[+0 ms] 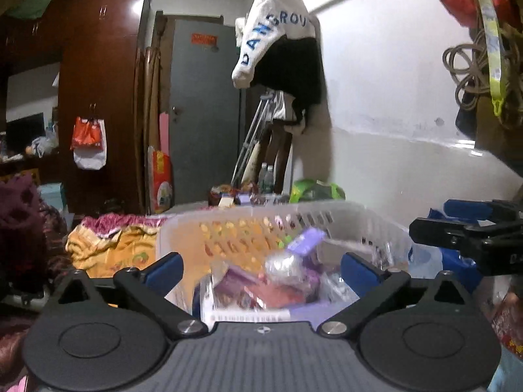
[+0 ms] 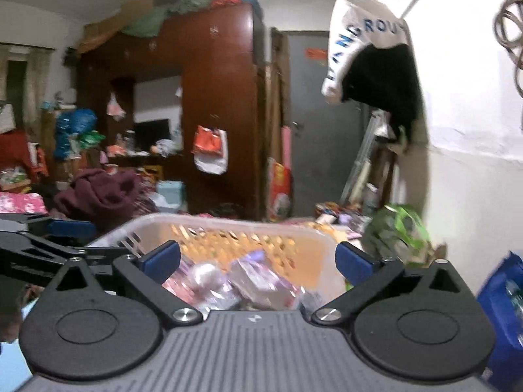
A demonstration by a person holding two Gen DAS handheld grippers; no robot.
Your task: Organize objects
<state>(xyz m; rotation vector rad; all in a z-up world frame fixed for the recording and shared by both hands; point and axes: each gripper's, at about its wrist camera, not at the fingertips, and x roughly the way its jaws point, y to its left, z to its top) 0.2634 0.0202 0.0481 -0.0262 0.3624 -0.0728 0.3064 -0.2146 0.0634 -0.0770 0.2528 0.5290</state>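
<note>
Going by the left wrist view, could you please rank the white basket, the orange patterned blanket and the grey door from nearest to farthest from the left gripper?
From the left gripper, whose jaws stand wide open with nothing pinched:
1. White basket, directly ahead, full of packets.
2. Orange patterned blanket, just beyond and left of the basket.
3. Grey door, far across the room, left of centre.

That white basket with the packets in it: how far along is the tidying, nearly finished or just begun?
Partly done, at a guess. The white basket already holds a heap of purple and pink packets. Nothing is in hand: the left gripper and right gripper are both open and empty above it. Still loose beyond the basket are small items by the wall and a green bag.
</note>
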